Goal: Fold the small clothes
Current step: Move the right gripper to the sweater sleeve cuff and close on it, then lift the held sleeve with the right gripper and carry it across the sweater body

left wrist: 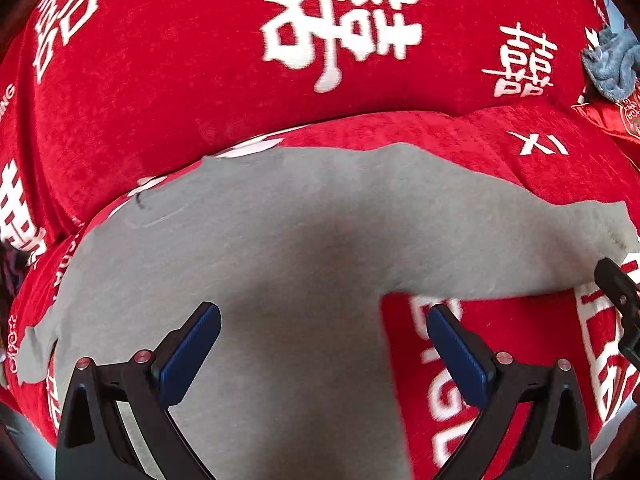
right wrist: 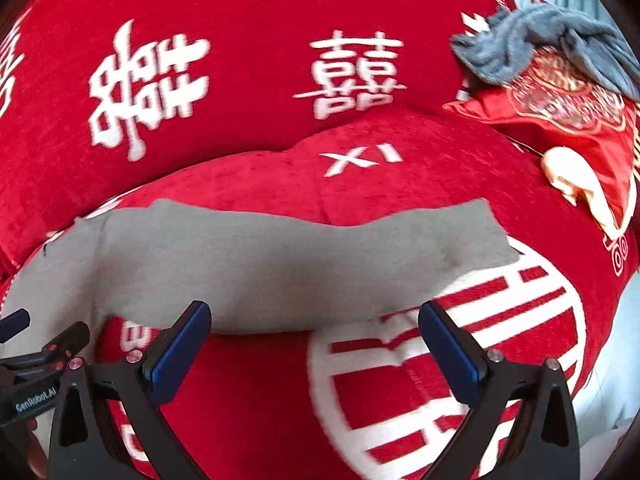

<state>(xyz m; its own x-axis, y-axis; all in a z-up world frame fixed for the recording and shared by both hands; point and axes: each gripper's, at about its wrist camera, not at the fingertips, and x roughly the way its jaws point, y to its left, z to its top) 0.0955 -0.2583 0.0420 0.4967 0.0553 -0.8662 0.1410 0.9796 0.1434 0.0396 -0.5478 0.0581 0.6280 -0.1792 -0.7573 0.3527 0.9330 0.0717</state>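
Note:
A grey garment (left wrist: 288,248) lies spread flat on the red sofa seat; it also shows in the right wrist view (right wrist: 256,264), with one leg or sleeve reaching right. My left gripper (left wrist: 322,344) is open and empty, hovering just above the garment's lower part. My right gripper (right wrist: 314,340) is open and empty, over the garment's near edge and the red cover. The right gripper's tip (left wrist: 618,300) shows at the left wrist view's right edge. The left gripper (right wrist: 36,344) shows at the right wrist view's left edge.
The sofa is covered in red cloth with white characters (right wrist: 240,60). A crumpled blue-grey cloth (right wrist: 540,48) lies on a red embroidered cushion (right wrist: 568,120) at the back right; the cloth also appears in the left wrist view (left wrist: 612,64). The sofa's right edge (right wrist: 600,320) drops off.

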